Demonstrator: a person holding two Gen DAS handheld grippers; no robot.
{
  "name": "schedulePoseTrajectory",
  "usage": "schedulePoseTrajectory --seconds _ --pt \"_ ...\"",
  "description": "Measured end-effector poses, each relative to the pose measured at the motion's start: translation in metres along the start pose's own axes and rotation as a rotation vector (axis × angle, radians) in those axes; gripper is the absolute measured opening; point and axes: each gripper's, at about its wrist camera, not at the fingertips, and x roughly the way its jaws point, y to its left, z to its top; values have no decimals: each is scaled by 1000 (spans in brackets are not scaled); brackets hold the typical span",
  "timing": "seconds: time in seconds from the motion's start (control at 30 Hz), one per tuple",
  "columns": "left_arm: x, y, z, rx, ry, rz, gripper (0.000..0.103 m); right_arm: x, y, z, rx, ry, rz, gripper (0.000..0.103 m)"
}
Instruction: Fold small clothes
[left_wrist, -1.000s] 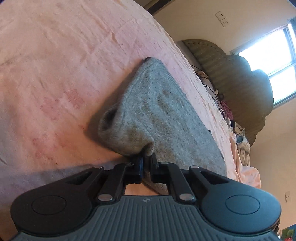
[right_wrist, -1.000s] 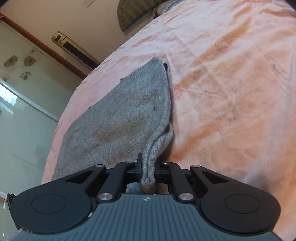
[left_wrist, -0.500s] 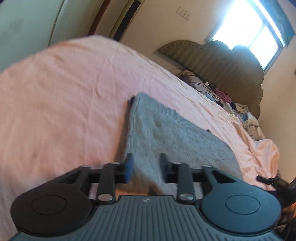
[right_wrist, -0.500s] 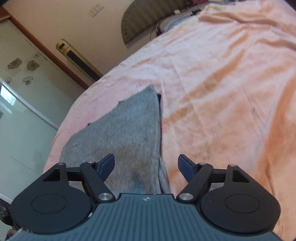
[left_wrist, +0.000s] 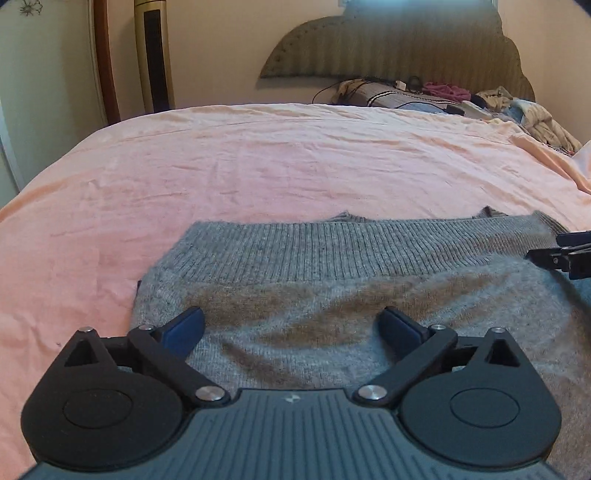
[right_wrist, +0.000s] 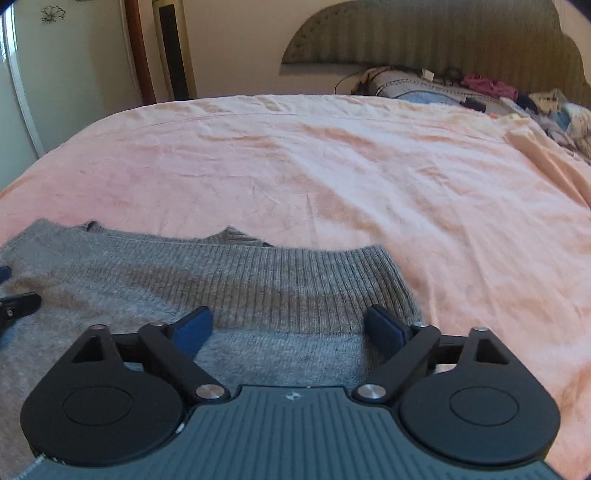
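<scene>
Garment: grey knit sweater (left_wrist: 332, 295) lay flat on near part of pink bedsheet (left_wrist: 258, 166), ribbed hem band (left_wrist: 314, 251) along its far edge.
L claw: left gripper (left_wrist: 291, 328) jaws opening, near full spread; knit lay under them, no pad pressing on it. Nothing held.
R claw: right gripper (right_wrist: 288, 328) jaws opening too, wide; over sweater's right end by hem corner (right_wrist: 384, 258), nothing held.
Step (judged): fold just laid down, release in progress; next prob. a fresh grab for another fold.
Doing it well: lift both claws straight off so pads don't drag knit; check layers align – bits of under-layer poke past hem on far side, may need squaring.
Edges: left side edge (left_wrist: 144, 291) sat neat; right corner looked flat.
Room: sheet far of sweater bare & wrinkled, plenty of space left/right/far. Clutter pile (left_wrist: 517, 107) by headboard (left_wrist: 399, 48), well apart.
</scene>
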Motion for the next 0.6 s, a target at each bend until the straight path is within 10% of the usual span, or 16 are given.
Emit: schedulePoseTrajectory --seconds 0.6 --pt "57 -9 58 -27 70 39 103 1 5 -5 13 -51 -7 103"
